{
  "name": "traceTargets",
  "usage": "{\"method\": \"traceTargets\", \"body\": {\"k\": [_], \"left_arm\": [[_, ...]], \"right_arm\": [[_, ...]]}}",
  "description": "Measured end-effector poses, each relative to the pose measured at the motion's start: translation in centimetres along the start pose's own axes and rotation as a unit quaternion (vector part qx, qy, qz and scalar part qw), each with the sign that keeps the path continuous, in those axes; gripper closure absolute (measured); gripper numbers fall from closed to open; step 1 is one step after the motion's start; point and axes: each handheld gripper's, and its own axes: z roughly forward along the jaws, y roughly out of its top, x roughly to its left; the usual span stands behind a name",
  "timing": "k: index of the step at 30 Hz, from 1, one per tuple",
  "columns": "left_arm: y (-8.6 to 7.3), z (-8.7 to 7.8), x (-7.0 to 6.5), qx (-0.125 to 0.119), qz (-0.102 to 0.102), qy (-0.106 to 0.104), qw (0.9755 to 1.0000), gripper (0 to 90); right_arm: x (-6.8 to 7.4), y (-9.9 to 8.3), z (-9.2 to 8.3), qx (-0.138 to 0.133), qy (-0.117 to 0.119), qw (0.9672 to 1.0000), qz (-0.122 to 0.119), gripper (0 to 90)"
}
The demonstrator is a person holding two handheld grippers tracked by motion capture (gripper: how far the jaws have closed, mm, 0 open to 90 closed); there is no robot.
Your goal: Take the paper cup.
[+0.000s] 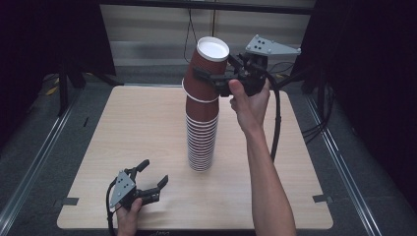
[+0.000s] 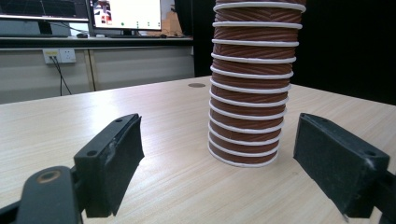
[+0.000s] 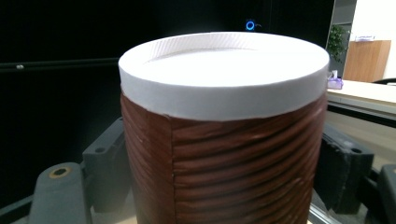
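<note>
One upside-down top cup, tilted toward one o'clock above the stack at mid-worktop, is clamped by the right gripper fingers; left gripper fingers gape empty at seven o'clock.

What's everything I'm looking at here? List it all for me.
cup stack: one tall stack, brown with white rims, upside down, middle of the table
top cup: one, brown with white base, tilted above the stack, held in the right gripper
table: one, light wood
monitors: two, lit, on a bench behind the table, in the left gripper view
wall socket: one, white, below the monitors
left gripper: one, black with grey plate, fingers spread with nothing between them, near the table's front left
right gripper: one, black with grey plate, fingers pressed on the top cup
hands: two, one per gripper
</note>
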Motion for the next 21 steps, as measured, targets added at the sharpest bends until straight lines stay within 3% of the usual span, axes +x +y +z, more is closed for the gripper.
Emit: {"method": "traceTargets", "body": {"k": [21], "left_arm": [[0.0,0.0,0.0,0.000,0.001,0.002,1.0000,15.4]], "right_arm": [[-0.4,0.4,-2.1,-0.049,0.006,0.9987,0.015,19.6]]}}
